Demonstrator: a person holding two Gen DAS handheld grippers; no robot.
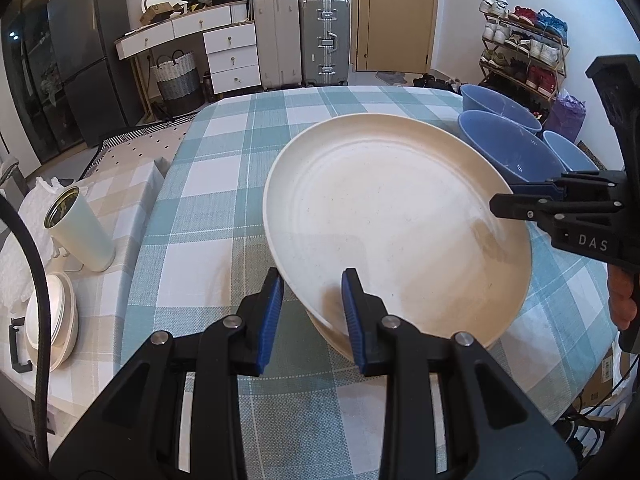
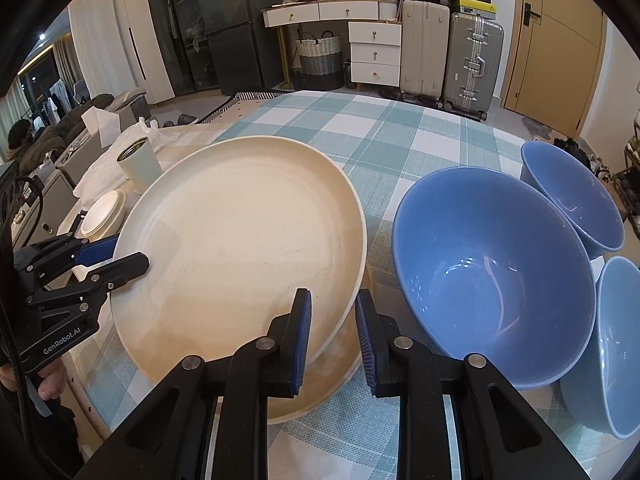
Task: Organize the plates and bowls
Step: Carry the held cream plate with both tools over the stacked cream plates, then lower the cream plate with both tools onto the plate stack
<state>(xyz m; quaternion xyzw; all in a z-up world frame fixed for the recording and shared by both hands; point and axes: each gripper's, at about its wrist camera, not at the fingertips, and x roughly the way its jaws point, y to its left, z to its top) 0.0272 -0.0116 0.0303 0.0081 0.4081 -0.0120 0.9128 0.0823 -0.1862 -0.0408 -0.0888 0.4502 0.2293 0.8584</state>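
Note:
A large cream plate (image 1: pixel 396 220) (image 2: pixel 248 248) hangs between both grippers, just over the checked tablecloth (image 1: pixel 224 152). My left gripper (image 1: pixel 312 280) is shut on its near rim in the left wrist view, one pad above and one below. My right gripper (image 2: pixel 333 298) is shut on the opposite rim. Each gripper shows in the other's view: the right gripper (image 1: pixel 504 200) and the left gripper (image 2: pixel 132 256). A second cream plate (image 2: pixel 340 360) (image 1: pixel 336 340) lies right under the held one. Three blue bowls (image 2: pixel 492 272) (image 2: pixel 572 196) (image 2: pixel 616 340) stand tilted against each other beside the plates.
On a lower side table stand a pale tumbler (image 1: pixel 80 232) (image 2: pixel 140 164), a stack of small white plates (image 1: pixel 52 320) (image 2: pixel 104 212) and crumpled tissue (image 1: pixel 24 240). A black cable (image 1: pixel 36 280) hangs at the left. Suitcases, drawers and a shoe rack stand beyond the table.

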